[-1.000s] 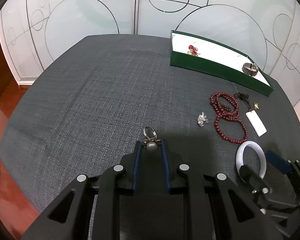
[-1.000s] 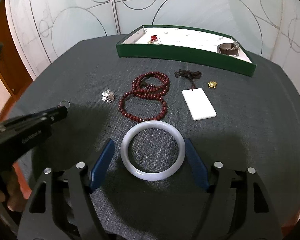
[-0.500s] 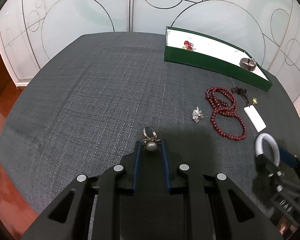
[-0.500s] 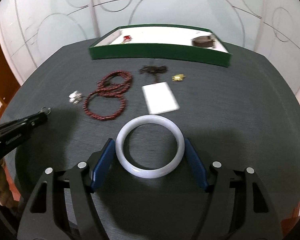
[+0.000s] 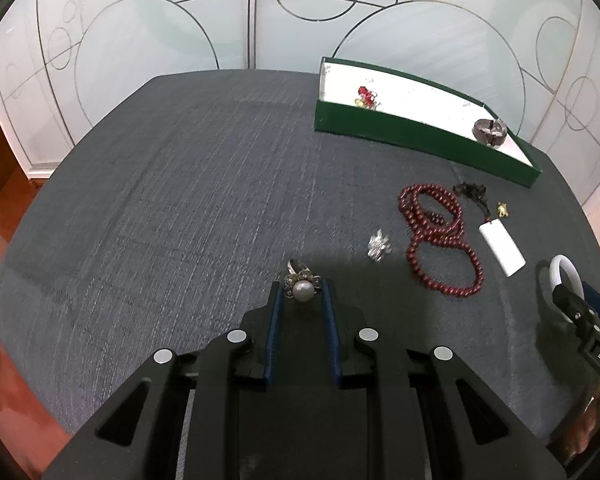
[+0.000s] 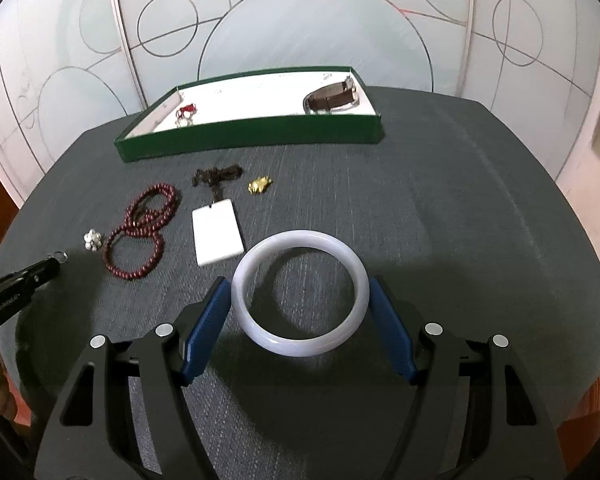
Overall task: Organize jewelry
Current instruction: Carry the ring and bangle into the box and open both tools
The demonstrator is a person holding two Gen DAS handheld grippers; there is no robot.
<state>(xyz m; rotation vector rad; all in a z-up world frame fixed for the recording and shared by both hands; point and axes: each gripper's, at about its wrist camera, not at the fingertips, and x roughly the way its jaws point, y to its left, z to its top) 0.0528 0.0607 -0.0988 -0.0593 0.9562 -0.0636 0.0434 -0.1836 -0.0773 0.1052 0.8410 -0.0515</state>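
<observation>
I've got my left hand-held gripper (image 5: 302, 294) clamped on the pearl ring (image 5: 302, 289), right hand-held gripper (image 6: 300, 304) clamped on the white bangle (image 6: 300, 293); green tray (image 6: 252, 140) holds two pieces, beads (image 6: 144, 232) and pendants left.

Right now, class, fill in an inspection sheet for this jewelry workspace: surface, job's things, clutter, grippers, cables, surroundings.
Surface: dark woven tabletop.
Job's things: green tray holds watch and red charm; red bead strand, white pendant, gold charm, silver flower lie loose.
Clutter: nothing seen.
Grippers: left gripper shut on pearl ring; right gripper shut on white bangle.
Cables: nothing seen.
Surroundings: frosted glass panels.
</observation>
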